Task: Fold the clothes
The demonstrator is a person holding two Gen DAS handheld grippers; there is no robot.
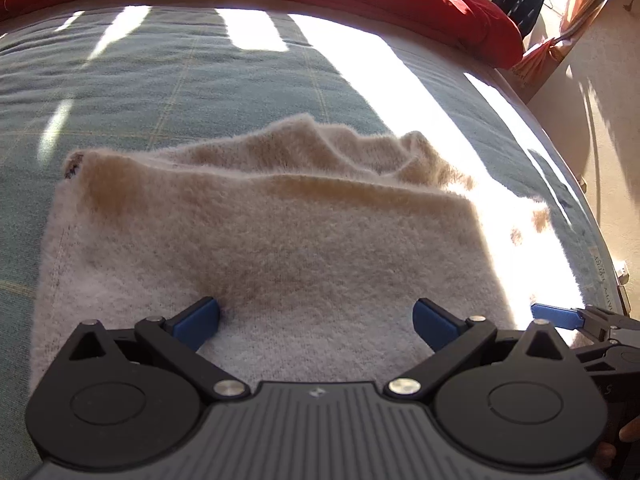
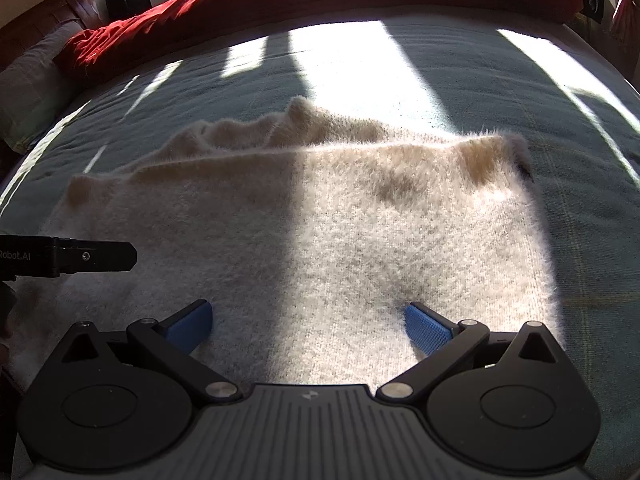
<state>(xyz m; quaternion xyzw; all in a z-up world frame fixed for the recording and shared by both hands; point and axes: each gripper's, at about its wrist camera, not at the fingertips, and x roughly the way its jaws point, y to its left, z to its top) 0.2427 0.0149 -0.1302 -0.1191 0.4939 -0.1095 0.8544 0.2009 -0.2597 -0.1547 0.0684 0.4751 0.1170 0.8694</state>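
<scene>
Spread claws over fuzzy sweater

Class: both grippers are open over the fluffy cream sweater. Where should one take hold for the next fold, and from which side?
Probably the near edge of the sweater, from the near side, fingers low: it lies flat toward both grippers, while the far edge is rumpled.

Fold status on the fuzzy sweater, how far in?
Done: the cream fuzzy sweater already lies doubled over on the green blanket, with a rumpled layer behind the fold. In hand: nothing; left hand-held gripper and right hand-held gripper are open above it. Left: probably another fold and smoothing.
</scene>
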